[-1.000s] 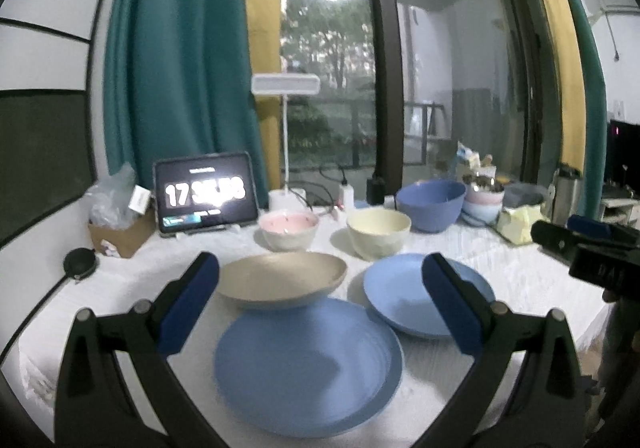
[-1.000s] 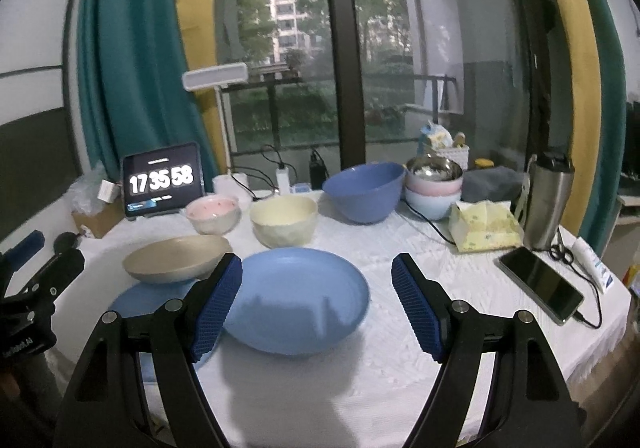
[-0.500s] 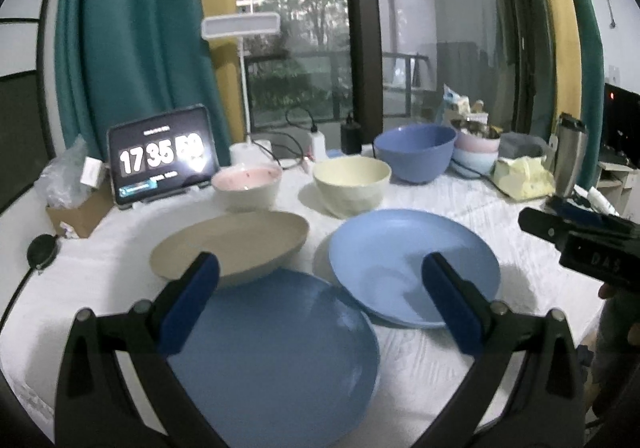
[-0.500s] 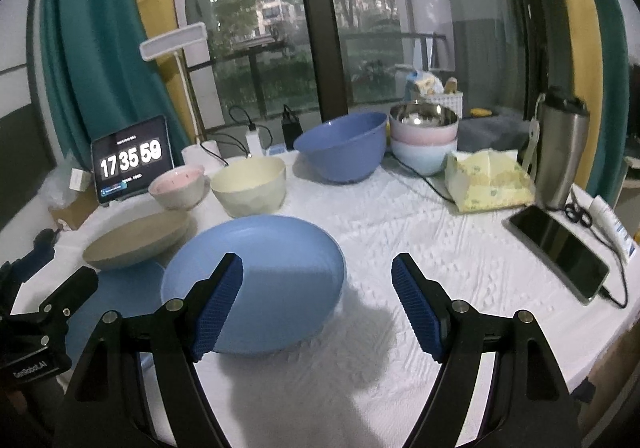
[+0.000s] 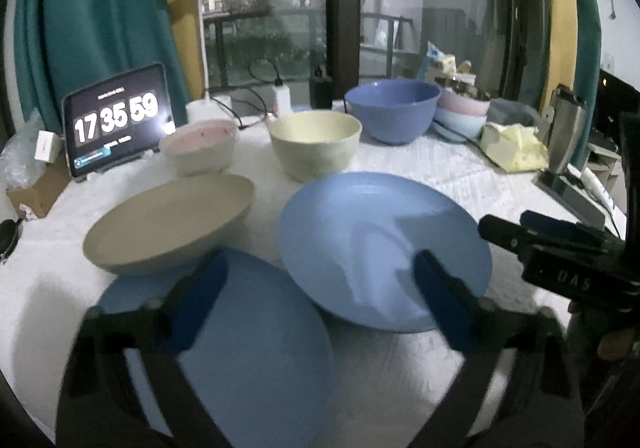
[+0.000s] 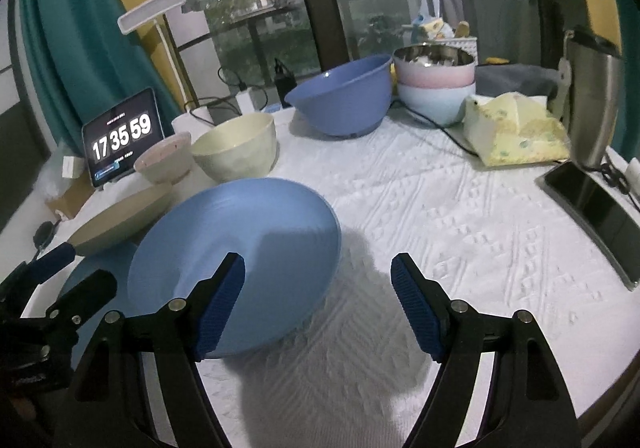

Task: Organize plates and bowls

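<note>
The left gripper [image 5: 320,280] hangs tilted down over the near edge of the worktop [image 6: 460,207], its blue fingers [image 5: 200,288] blurred, wide apart and closing with nothing pressed between them; the nearest blue plate [image 5: 248,348] lies just under and between them. The right gripper [image 6: 318,304] also tilts down, its fingers [image 6: 220,304] spread wide and empty, the left one above the rim of the second blue plate [image 6: 240,240], the right one over bare white cloth.

There are two flat blue plates, smooth and matte, side by side at the front. Just behind the nearer one sits one shallow beige dish [image 5: 168,224], its edge overlapping the plate. Further back stand one small pink bowl [image 5: 198,145], one cream bowl [image 5: 316,145] and one large blue bowl [image 5: 394,109]. Beside that is a stack of three bowls [image 6: 436,83]: pale blue at the bottom, pink above, a metal one on top.

A tablet [image 5: 116,123] showing a clock stands at the back left, a phone [image 6: 592,207] lies at the right, near a steel tumbler [image 6: 592,99].
</note>
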Tool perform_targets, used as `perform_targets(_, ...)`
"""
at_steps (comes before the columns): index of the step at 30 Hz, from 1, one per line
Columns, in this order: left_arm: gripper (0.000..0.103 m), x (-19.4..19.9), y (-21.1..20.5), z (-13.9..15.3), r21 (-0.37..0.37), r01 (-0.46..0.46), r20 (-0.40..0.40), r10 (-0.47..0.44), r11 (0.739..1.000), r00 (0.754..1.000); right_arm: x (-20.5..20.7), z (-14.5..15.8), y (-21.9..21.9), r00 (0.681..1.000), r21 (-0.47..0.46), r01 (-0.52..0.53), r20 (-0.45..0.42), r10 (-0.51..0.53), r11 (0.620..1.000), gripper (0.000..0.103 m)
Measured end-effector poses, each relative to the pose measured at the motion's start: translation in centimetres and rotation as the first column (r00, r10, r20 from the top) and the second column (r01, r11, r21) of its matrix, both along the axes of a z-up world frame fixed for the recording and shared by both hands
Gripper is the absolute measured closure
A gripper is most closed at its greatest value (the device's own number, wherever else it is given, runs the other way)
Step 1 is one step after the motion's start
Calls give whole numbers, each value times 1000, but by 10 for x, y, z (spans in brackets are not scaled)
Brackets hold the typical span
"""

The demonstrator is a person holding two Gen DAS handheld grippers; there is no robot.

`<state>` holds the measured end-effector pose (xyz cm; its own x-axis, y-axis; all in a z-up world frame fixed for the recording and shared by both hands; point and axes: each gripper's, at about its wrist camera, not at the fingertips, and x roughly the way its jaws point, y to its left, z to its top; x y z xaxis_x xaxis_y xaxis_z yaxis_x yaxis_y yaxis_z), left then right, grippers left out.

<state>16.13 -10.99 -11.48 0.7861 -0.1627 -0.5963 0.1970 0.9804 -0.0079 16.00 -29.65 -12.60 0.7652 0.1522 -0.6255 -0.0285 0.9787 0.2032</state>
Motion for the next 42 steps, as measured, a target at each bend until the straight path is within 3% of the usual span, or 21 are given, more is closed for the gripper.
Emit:
perform_targets(9,46,31,-6,-19,7,-49,-122,49,999,991,20,-16,-2,997,17,-22,-74,24,1000,50)
perform_targets(10,48,34,-6,-22,6,-55,-137,56,998,989,22,-18,-2,996,20,-25,-82,26,999,54)
perform_targets(16,53,41,-9,-33,11,-64,-191,65,998,980,27,-24,-3,993,40,-37,-113,41,999,57)
perform_targets(19,58,40,-9,-32,21,-69,-183,72,997,980,29,-26,-1,991,35,-49,-126,53,998,75)
perform_targets(23,61,39,-9,-32,21,-70,-187,73,997,980,29,-25,0,992,16,-34,-121,36,999,83)
perform_targets(34,62,32,-26,-22,17,-22,-162,24,1000,987,17,-13,-20,996,17,16,-83,-14,1000,83)
perform_targets(42,62,32,-50,-26,21,24,-188,-20,999,982,11,-12,-41,995,2,59,-80,-59,998,84)
